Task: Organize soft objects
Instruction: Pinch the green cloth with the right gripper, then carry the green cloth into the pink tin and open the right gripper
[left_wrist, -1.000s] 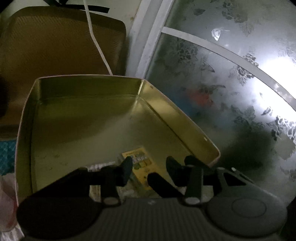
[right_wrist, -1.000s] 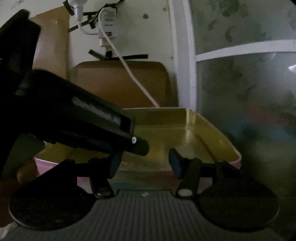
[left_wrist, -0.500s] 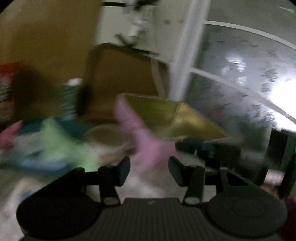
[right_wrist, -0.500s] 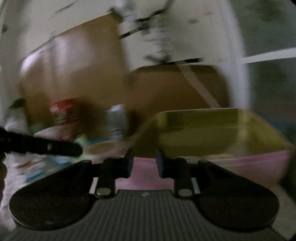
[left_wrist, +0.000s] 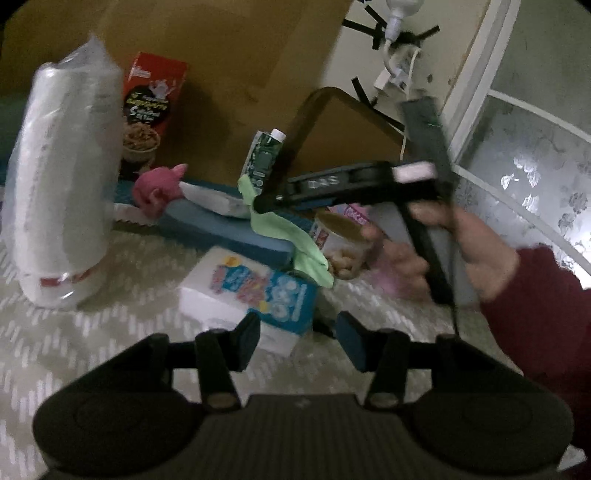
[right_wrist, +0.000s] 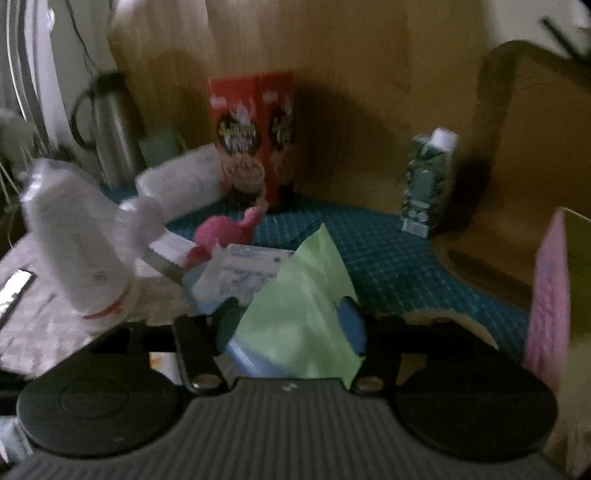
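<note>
A light green cloth (right_wrist: 299, 295) lies crumpled between the fingers of my right gripper (right_wrist: 290, 322). Its jaws are opening and stand wide, and the pads do not press on the cloth. In the left wrist view the green cloth (left_wrist: 291, 236) drapes over a blue foam block (left_wrist: 221, 229), with the right gripper (left_wrist: 264, 199), held by a hand (left_wrist: 461, 251) in a dark red sleeve, tipped onto its upper end. My left gripper (left_wrist: 299, 343) is open and holds nothing, just short of a white and blue tissue pack (left_wrist: 247, 291). A pink plush toy (left_wrist: 157, 188) lies behind.
A tall white plastic-wrapped bag (left_wrist: 62, 184) stands at the left. Behind are a red cereal box (left_wrist: 151, 107), a green carton (left_wrist: 264, 155) and an open can (left_wrist: 340, 243). The pink tin (right_wrist: 546, 295) is at the right edge, a steel flask (right_wrist: 114, 125) at the back left.
Both views have swung left, from the gold-lined pink tin to the clutter on the mat. The right jaws went narrow, then wide, and now have the green cloth between them.
</note>
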